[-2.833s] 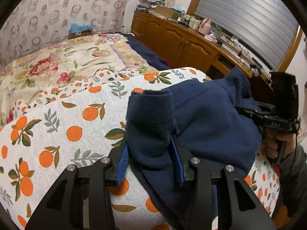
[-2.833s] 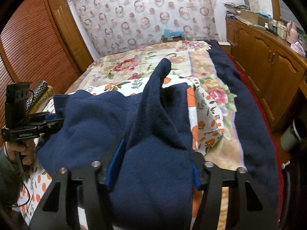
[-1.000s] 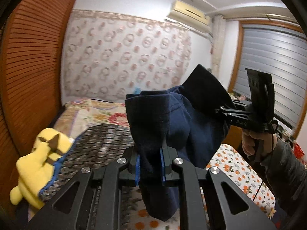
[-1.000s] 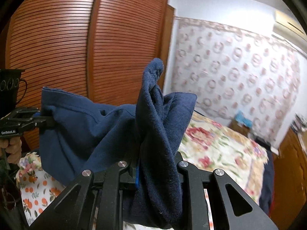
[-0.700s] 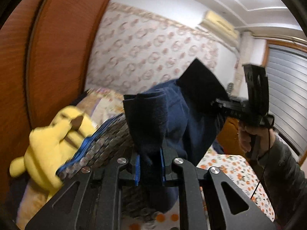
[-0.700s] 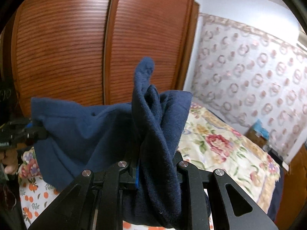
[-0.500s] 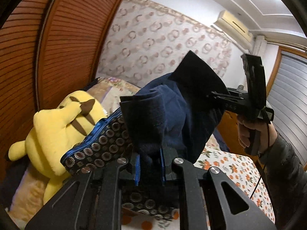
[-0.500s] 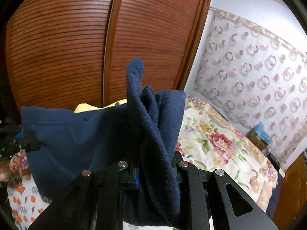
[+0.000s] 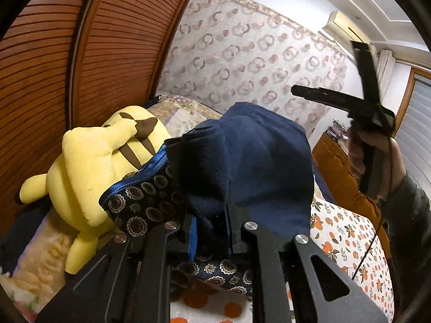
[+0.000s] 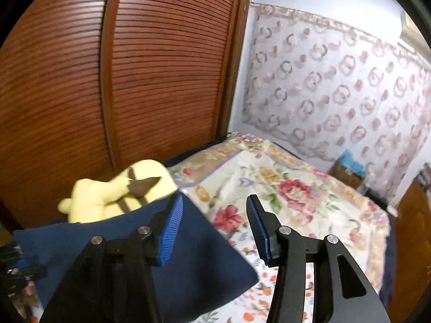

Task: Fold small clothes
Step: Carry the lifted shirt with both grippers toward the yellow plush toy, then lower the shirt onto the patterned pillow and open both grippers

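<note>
left gripper [image 9: 209, 238]: black two-finger, blue pads pinched tight on folded navy fleece garment [image 9: 250, 161].
right gripper [image 10: 214, 227]: jaws opening, nothing between pads; fleece just below.
garment: draped over dark patterned cushion [image 9: 145, 204], beside yellow plush toy [image 9: 97, 167].
next: judgement: settle flat, then release left.

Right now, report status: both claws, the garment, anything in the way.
Left claw shut on dark navy fleece garment. Right claw opening, nothing between its pads. Garment draped over patterned navy cushion; yellow plush toy close beside it.
</note>
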Available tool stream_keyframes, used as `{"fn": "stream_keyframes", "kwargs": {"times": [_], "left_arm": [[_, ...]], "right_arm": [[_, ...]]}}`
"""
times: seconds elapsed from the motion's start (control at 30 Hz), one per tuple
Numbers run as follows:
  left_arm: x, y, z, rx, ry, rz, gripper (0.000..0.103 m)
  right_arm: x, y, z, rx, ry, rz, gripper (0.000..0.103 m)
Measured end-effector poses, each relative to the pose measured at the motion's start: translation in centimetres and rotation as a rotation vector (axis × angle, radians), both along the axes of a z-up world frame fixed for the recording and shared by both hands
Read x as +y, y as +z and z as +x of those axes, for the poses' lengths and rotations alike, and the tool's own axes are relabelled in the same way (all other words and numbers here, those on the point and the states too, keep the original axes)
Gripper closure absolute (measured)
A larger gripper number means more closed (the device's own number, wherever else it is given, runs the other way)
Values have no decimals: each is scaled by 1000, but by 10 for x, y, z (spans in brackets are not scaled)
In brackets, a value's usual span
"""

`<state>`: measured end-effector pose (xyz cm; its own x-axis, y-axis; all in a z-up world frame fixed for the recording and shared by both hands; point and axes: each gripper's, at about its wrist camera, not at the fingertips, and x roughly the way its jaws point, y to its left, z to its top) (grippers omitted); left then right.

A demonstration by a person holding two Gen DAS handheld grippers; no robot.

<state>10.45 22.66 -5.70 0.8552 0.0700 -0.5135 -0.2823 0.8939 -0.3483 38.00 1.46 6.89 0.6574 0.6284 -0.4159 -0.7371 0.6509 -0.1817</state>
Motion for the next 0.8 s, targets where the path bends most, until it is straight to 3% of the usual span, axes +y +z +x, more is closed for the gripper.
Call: {"fn": "stream_keyframes", "kwargs": {"times": [0.17, 0.27, 0.33, 0.53, 0.7, 0.73, 0.77, 0.8], "left_arm": [[-1, -1, 2, 17, 16, 15, 86], [-1, -3, 2, 26, 18, 22, 86], [0, -4, 3, 33, 19, 18, 86], [-8, -1, 7, 52, 18, 61, 85], [-14, 13, -4, 24, 23, 121, 56], [-17, 16, -7, 19, 20, 137, 54], [-21, 20, -10, 19, 16, 164, 44], [-24, 24, -13, 15, 14, 186, 26]], "right_arm": [[-15, -22, -4, 81, 116, -9, 52], [-15, -41, 8, 121, 128, -36, 50], [-5, -51, 24, 150, 120, -45, 44], [14, -63, 42, 125, 83, -33, 40], [17, -67, 12, 113, 51, -45, 40], [15, -66, 8, 114, 46, -42, 40], [12, -65, 0, 117, 45, -34, 40], [8, -66, -11, 117, 43, -30, 40]]}}
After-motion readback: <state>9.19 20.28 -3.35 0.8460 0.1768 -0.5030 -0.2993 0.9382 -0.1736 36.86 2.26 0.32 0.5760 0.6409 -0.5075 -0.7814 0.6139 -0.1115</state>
